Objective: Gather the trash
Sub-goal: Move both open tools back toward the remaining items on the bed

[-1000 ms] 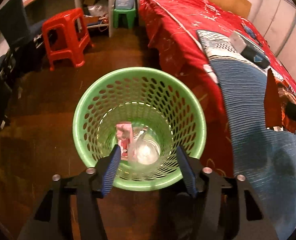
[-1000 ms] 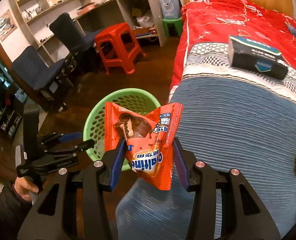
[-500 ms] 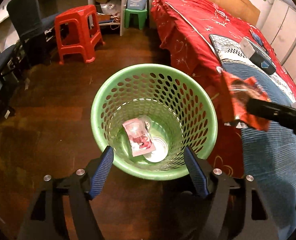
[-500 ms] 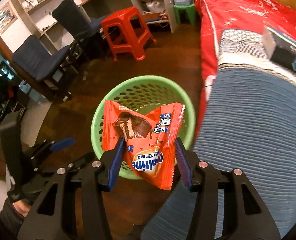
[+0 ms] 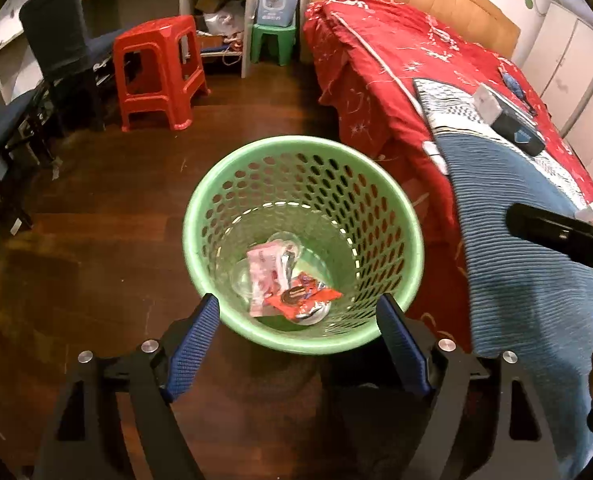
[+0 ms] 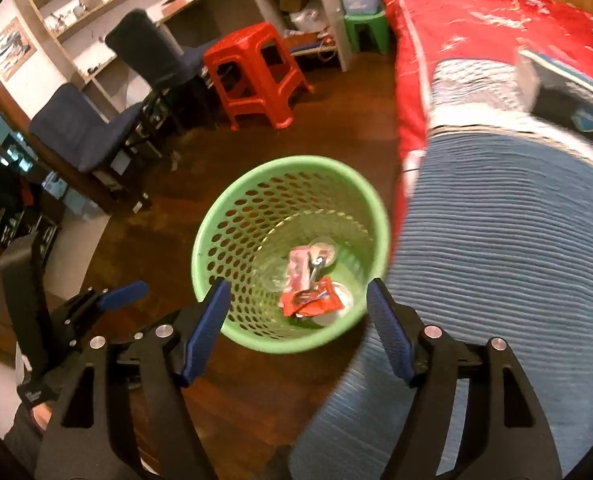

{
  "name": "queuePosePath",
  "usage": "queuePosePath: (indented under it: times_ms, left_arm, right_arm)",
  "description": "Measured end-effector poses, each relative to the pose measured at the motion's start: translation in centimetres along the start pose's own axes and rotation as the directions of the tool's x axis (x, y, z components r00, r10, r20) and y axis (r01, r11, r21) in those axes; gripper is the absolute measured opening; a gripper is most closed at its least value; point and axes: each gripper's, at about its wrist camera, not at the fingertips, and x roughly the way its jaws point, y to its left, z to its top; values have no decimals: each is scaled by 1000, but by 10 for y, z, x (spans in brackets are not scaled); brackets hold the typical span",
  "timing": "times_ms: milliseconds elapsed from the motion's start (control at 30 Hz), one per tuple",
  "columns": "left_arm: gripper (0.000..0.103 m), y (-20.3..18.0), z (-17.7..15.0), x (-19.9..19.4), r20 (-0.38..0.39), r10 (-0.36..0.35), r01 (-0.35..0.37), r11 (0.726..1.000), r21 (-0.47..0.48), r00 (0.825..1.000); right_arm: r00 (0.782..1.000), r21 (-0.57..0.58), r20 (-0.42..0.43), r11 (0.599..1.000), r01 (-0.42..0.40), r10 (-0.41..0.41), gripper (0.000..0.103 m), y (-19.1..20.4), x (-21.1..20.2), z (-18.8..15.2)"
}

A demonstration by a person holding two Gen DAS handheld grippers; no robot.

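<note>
Orange snack wrapper (image 6: 310,302) lies at the bottom of the green perforated basket (image 6: 216,216), beside a pink packet (image 6: 298,270). Basket stands on wood floor (image 5: 96,240) beside the bed (image 5: 516,220). Right gripper (image 6: 298,334) above the rim, jaws opening, nothing between them. Left gripper (image 5: 296,346) likewise opening, empty.

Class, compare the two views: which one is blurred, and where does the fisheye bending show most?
Right wrist view: motion blur smears the bed and the dark box. Left wrist view: sharp, basket holes crisp. Both: dim warm light, straight edges bow towards the black circular border.
</note>
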Motion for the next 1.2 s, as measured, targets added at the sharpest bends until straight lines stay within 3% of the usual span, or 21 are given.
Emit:
queuePosePath:
  times_ms: [267, 700, 1100, 1200]
  left_arm:
    - [80, -53, 7, -12, 24, -49, 47, 996, 71, 999]
    - [82, -156, 15, -32, 40, -165, 153, 967, 204, 986]
    - [87, -239, 7, -40, 6, -222, 208, 925, 316, 975]
    - [90, -258, 4, -40, -8, -239, 228, 916, 331, 971]
  right_arm:
    - [988, 75, 121, 993, 89, -97, 78, -52, -75, -24]
    - [925, 269, 218, 930, 249, -311, 87, -165, -189, -86]
    - [869, 452, 174, 821, 348, -464, 92, -280, -249, -145]
    - [873, 478, 157, 809, 342, -462, 93, -307, -251, -155]
